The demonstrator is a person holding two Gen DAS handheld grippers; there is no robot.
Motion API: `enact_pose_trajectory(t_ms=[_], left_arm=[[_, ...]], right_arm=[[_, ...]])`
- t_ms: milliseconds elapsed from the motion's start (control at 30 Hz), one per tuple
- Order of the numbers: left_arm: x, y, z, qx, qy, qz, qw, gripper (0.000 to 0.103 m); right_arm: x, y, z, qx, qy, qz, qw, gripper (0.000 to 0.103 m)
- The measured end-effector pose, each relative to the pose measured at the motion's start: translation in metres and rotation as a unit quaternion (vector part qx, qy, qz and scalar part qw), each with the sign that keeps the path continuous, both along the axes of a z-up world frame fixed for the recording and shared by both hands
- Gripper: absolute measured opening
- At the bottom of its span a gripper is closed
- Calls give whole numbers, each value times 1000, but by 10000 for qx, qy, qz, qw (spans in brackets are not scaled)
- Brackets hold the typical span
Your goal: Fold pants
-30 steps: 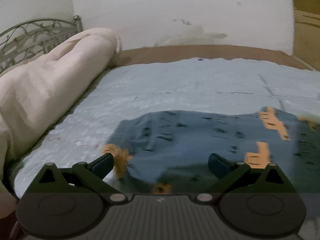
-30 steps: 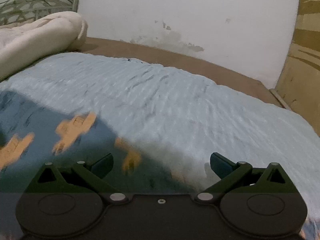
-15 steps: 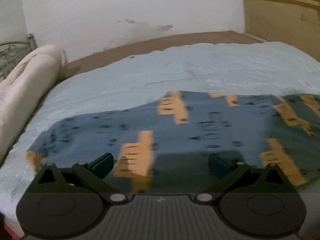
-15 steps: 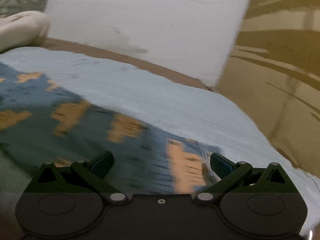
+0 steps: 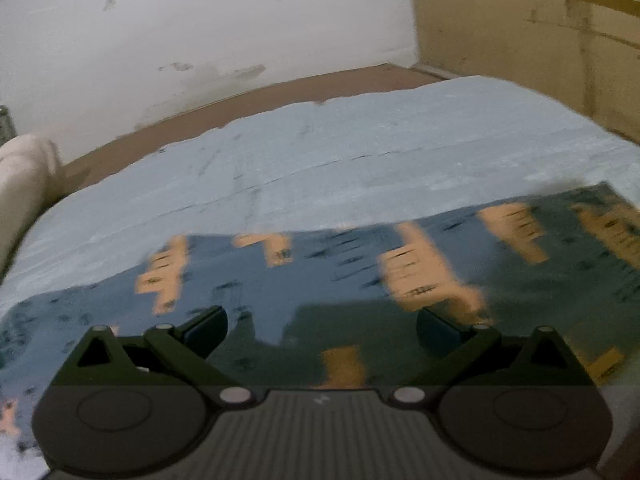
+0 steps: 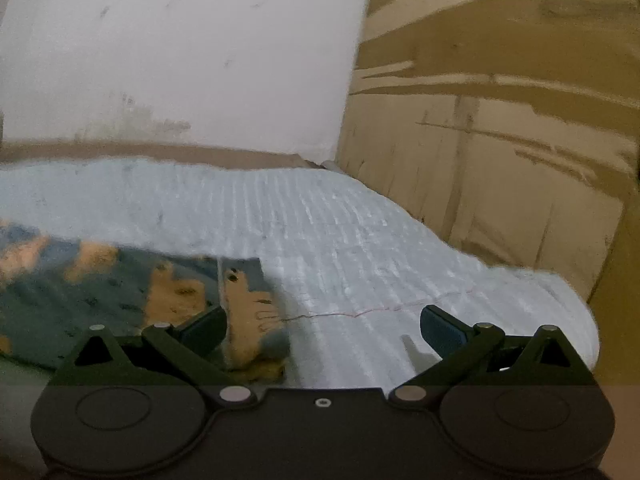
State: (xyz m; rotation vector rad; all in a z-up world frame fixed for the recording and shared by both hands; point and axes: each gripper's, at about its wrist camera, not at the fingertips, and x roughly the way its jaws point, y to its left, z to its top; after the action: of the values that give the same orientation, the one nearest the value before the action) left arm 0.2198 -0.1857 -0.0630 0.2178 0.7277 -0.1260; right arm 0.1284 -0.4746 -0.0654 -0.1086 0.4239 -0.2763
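The pants (image 5: 328, 276) are dark blue with orange patches and lie flat across the near part of a light blue bed cover (image 5: 340, 168). My left gripper (image 5: 322, 328) is open and empty, just above the middle of the pants. In the right wrist view the right end of the pants (image 6: 236, 304) lies at lower left, its edge by the left finger. My right gripper (image 6: 324, 326) is open and empty, over the bare bed cover (image 6: 360, 248) just right of that end.
A rolled cream blanket (image 5: 20, 176) lies at the far left of the bed. A white wall (image 5: 200, 32) stands behind the bed. A brown wooden panel (image 6: 500, 128) stands close along the bed's right side.
Both grippers have swung to the right along the pants. The left now faces the middle of the pants, the right has reached their right end. Both stayed open.
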Motion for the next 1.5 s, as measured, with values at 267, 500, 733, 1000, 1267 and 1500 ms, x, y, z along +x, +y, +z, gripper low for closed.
enact_pose_trajectory(t_ms=[267,500,733,1000,1267,1500], left_arm=[[14,-41,-11,-146,151,-360,9991,102],[31,-34,-13,-624,586,-239,9960,102],[46,-28,1,-1191,965,-402,9874,102],[68,-44,26,-2407,1366,-1236,9529,102],[79,-57,38,-3298,1825,-1620,9119,102],[81,-36,35,-3541,2078,-1680,8962,102]], right_arm=[[-37,-3,5,2423,192,650,9678,102],[-24,-13,2,3532,124,527,9340,101],[-14,-21,-4,4057,-159,-474,9126,70],[-18,-14,-2,3712,-233,-809,9247,34],[-15,39,24,1465,-197,45,9890,15],[-23,113,37,-135,-109,1346,9907,15]])
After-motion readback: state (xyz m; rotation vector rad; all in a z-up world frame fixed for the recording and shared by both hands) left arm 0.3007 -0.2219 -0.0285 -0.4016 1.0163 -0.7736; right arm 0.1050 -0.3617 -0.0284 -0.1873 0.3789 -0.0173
